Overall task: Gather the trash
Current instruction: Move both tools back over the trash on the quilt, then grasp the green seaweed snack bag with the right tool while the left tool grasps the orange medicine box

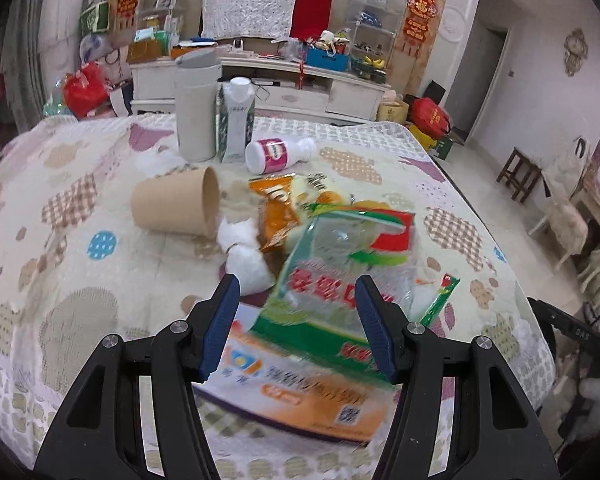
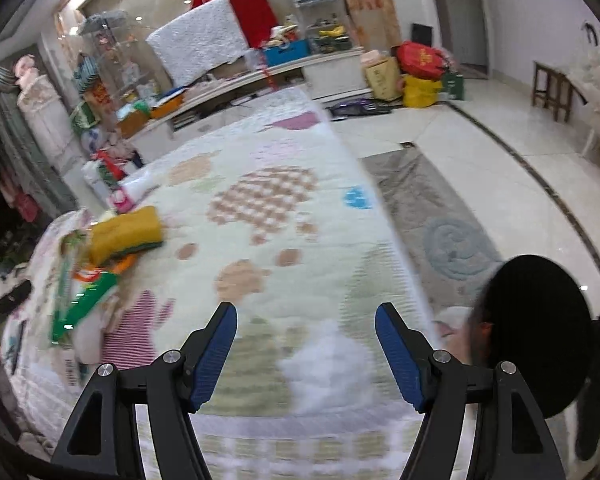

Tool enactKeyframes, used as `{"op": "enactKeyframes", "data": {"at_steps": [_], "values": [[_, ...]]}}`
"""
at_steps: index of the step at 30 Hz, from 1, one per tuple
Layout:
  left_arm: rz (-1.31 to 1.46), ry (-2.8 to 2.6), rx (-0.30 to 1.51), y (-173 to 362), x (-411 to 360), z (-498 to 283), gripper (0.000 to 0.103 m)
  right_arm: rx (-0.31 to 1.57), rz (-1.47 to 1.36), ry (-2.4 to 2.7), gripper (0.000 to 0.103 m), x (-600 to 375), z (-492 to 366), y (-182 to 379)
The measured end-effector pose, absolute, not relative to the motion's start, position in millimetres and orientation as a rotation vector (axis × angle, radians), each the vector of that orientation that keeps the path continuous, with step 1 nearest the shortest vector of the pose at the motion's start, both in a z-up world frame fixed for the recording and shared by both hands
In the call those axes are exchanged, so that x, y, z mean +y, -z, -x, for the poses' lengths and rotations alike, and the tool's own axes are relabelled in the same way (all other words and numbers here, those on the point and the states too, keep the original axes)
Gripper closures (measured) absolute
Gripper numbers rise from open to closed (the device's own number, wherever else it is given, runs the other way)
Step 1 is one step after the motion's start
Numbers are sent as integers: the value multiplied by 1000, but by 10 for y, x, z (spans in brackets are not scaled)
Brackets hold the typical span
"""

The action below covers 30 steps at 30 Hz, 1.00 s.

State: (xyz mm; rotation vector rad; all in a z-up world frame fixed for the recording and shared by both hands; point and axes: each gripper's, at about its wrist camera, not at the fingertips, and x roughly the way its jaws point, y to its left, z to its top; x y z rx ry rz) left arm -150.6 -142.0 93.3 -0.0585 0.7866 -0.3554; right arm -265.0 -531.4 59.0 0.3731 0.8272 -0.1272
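In the left wrist view my left gripper (image 1: pixel 296 320) hangs open over a green-and-clear plastic bag (image 1: pixel 340 264); its pads do not press on the bag. That bag lies on an orange-and-white flat box (image 1: pixel 300 396). Behind them are an orange snack wrapper (image 1: pixel 276 208), white tissue wads (image 1: pixel 244 260) and a brown paper cup (image 1: pixel 176 204) on its side. A pink-labelled bottle (image 1: pixel 278 155) lies further back. My right gripper (image 2: pixel 306 344) is open above the patterned tablecloth (image 2: pixel 268 208), with a blurred white tissue wad (image 2: pixel 324 360) below its fingers.
A tall grey tumbler (image 1: pixel 196 108) and a milk carton (image 1: pixel 236 120) stand at the table's far side. A yellow pack (image 2: pixel 126 232) and green wrappers (image 2: pixel 88 300) lie to the right gripper's left. A dark round object (image 2: pixel 536 336) sits beyond the table's right edge, over the floor rug (image 2: pixel 452 240).
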Motion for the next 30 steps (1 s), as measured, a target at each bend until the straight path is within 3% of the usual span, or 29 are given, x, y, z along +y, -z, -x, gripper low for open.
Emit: {"op": "enactKeyframes", "data": {"at_steps": [12, 30], "values": [[114, 541, 892, -835, -1468, 1410, 39, 890, -334, -70, 32, -4512, 2319, -560], [147, 308, 958, -633, -749, 1468, 39, 979, -215, -265, 31, -3748, 2242, -423]]}}
